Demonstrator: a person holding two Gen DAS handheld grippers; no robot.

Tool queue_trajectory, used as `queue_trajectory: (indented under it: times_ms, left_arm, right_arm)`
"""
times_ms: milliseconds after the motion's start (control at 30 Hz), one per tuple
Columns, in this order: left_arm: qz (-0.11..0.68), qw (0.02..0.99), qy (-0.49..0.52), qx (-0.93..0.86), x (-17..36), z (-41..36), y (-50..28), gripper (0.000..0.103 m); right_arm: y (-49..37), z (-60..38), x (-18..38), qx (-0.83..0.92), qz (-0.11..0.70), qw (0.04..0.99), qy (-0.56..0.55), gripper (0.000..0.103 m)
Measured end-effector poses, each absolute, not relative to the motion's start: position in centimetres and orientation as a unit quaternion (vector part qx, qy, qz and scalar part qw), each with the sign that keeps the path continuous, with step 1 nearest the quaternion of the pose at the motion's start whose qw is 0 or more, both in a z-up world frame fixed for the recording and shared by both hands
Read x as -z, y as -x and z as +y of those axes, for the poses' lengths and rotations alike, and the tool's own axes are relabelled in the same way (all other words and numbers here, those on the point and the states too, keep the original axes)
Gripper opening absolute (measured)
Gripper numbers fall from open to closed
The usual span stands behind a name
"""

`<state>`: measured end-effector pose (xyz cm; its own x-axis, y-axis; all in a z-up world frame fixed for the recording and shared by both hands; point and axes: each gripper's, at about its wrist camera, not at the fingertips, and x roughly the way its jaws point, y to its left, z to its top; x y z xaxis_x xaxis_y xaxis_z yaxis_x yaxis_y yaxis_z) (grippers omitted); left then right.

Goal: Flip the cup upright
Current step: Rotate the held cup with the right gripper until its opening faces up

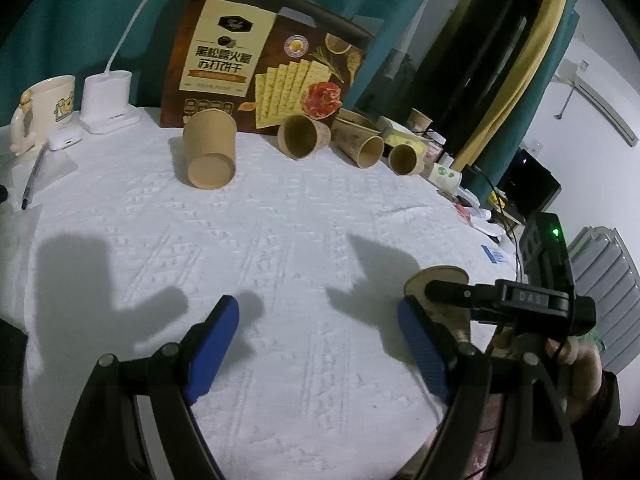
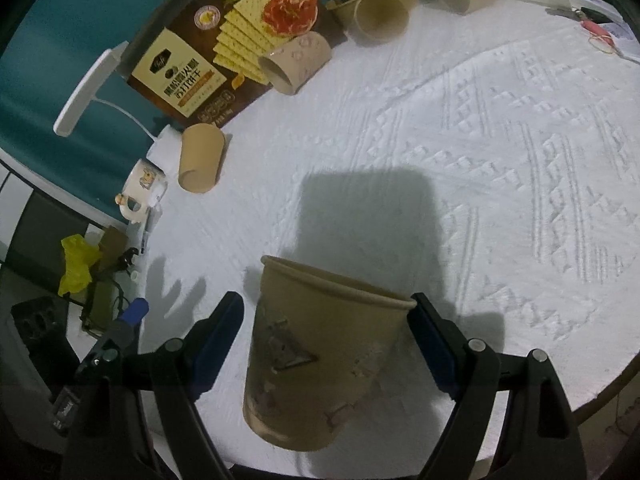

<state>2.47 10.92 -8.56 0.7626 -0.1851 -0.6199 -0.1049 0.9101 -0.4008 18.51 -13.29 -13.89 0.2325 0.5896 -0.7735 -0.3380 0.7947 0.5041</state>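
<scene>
White tablecloth; right hand-held gripper hides cup base.

The left gripper has two black arms with round silver screws. Each finger wears a bumpy blue pad. The right gripper looks just the same, black with blue pads and silver screws. At 3 o'clock in the left view, the right gripper's black body carries a small label with the letters "DAS" and a green light. Bare skin of a hand shows under it, with a dark sleeve.
</scene>
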Motion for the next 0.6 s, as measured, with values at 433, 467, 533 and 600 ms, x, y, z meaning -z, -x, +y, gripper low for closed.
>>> queue_trajectory:
  times_ms: [433,467,533,600]
  left_arm:
    - [0.347,0.910,0.226,0.012,9.9,12.8,-1.8,0.082]
    - [0.347,0.910,0.226,0.010,9.9,12.8,-1.7,0.082]
    - [0.346,0.910,0.229,0.007,10.0,13.0,-1.6,0.082]
    - [0.347,0.909,0.231,0.004,10.0,13.1,-1.6,0.082]
  right_arm:
    - [-18.8,-10.3,13.9,-0.302,0.544,0.780,-0.066,0.065]
    - [-18.9,-10.4,13.8,-0.300,0.542,0.782,-0.066,0.065]
    - [-19.2,-10.4,13.3,-0.296,0.530,0.792,-0.061,0.065]
    - [-19.2,-9.9,12.6,-0.282,0.503,0.817,-0.029,0.065]
